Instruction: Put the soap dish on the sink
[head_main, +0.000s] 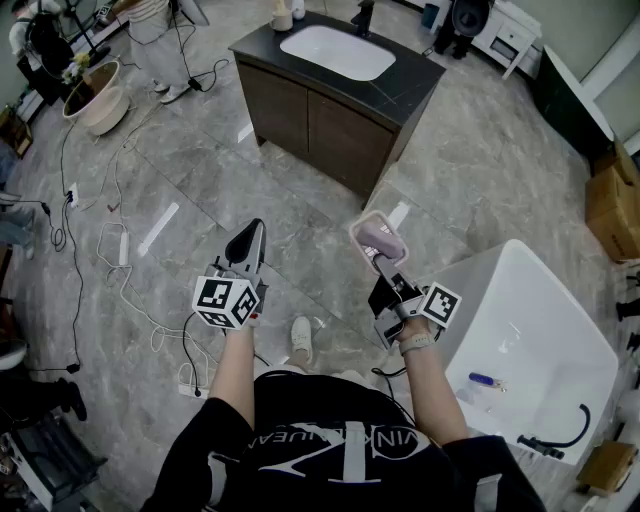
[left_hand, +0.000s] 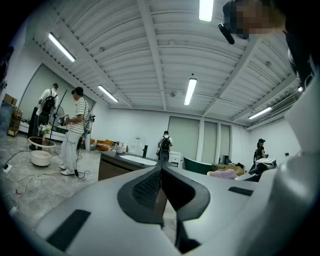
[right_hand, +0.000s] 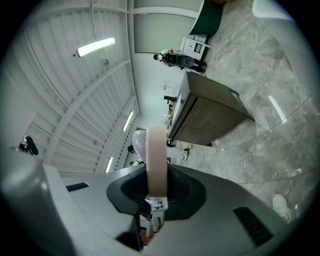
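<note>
soap dish (head_main: 378, 238): clamped edge-on in right gripper (head_main: 384, 268), sticking out past the jaws
left gripper (head_main: 250, 240): jaws together, empty
sink (head_main: 335, 52): ahead, well apart
count: one dish, one sink, two grippers

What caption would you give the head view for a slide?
Right gripper holds a pink soap dish; left gripper shut and empty; the sink stands ahead.

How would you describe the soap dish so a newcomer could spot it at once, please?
Start at the dark wooden vanity with the white oval basin, then come nearer, towards the white bathtub. Just left of it, the right gripper clamps a pale pink rectangular soap dish holding a lilac bar; the left gripper holds nothing.
</note>
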